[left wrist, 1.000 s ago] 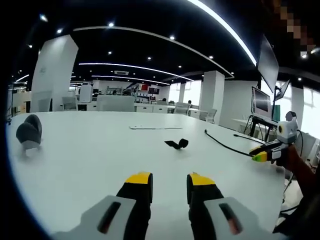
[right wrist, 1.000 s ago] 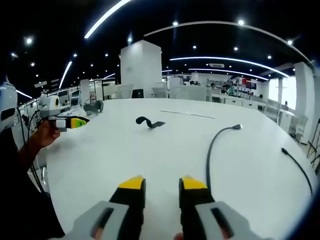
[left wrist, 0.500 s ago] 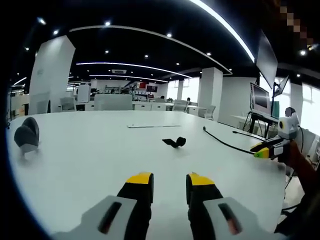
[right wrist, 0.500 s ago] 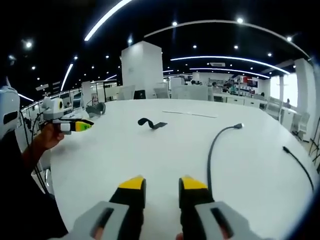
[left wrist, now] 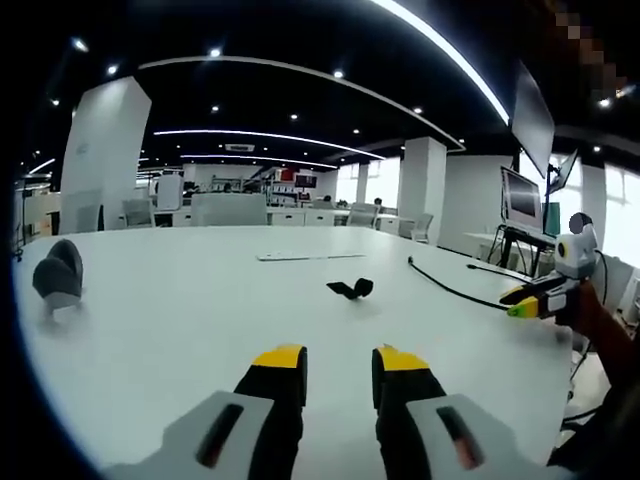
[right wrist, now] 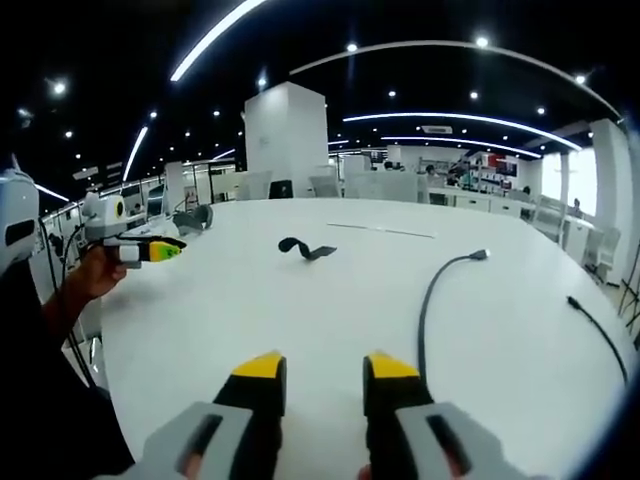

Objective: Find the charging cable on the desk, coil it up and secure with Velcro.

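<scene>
hovering above a broad white counter (right wrist: 300,330) in an open-plan office, the right tool (right wrist: 325,366) and the left tool (left wrist: 340,358) both carry yellow-tipped jaws set a little apart, with nothing held between them. the thin black charging cable (right wrist: 425,300) lies on the counter just ahead and to the right of the right tool, curving away to its small silver plug (right wrist: 479,254); in the left gripper view the cable (left wrist: 445,285) runs toward the far right. a short black velcro strap (right wrist: 305,247), curled at one end, rests near the counter's middle, well apart from the cable.

the likely trouble: the cable is thin and lies flat on a smooth top, so a jaw closing from above may slide off it or push it away, and a loose coil may spring open before the strap is brought to it. a second dark lead (right wrist: 598,335) at the right edge could be taken for the wrong one.

the cable's near end is hidden behind the right tool's jaws. a dark grey rounded object (left wrist: 58,272) at the counter's left edge is too blurred to identify.
</scene>
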The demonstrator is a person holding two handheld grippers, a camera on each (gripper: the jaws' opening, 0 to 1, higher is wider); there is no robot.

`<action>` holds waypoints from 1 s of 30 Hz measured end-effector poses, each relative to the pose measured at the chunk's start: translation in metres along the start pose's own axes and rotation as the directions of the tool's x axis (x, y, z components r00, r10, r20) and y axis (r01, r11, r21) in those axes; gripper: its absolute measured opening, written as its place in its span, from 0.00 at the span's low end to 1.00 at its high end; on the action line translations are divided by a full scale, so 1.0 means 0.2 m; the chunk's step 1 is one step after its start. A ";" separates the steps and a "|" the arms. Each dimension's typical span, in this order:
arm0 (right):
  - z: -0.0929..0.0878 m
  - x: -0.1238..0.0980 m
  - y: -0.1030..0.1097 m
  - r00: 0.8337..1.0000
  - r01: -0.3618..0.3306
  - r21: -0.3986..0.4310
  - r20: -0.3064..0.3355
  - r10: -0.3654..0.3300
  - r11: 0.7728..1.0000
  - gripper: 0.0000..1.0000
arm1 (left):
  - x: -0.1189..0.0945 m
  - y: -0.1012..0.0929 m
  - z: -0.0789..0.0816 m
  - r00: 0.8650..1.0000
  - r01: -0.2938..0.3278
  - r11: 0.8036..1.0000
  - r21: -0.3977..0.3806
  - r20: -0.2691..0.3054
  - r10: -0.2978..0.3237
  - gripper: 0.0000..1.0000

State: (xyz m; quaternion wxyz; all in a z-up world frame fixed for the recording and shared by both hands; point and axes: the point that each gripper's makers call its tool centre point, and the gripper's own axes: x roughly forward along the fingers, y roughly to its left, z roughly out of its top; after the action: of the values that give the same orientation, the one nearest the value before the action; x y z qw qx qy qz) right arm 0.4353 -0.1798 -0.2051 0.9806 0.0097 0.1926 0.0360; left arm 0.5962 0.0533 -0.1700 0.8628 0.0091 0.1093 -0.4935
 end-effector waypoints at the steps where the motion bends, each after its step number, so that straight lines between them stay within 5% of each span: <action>1: 0.00 0.00 0.00 1.000 0.000 -0.003 0.003 0.000 1.000 0.33 | 0.00 0.00 0.00 1.000 0.001 1.000 -0.001 0.001 -0.001 0.27; 15: 0.01 -0.02 -0.01 1.000 0.001 -0.003 0.013 -0.001 1.000 0.28 | -0.03 0.01 0.00 1.000 -0.014 1.000 -0.008 0.009 0.014 0.28; 30: 0.00 -0.01 -0.02 1.000 0.004 0.009 0.017 -0.004 1.000 0.35 | -0.04 0.01 0.00 1.000 -0.025 1.000 -0.006 0.006 0.025 0.29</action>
State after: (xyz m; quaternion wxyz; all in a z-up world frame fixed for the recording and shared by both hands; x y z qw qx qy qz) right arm 0.4334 -0.1832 -0.2040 0.9822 0.0141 0.1846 0.0331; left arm 0.5939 0.0609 -0.1689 0.8692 0.0062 0.1079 -0.4826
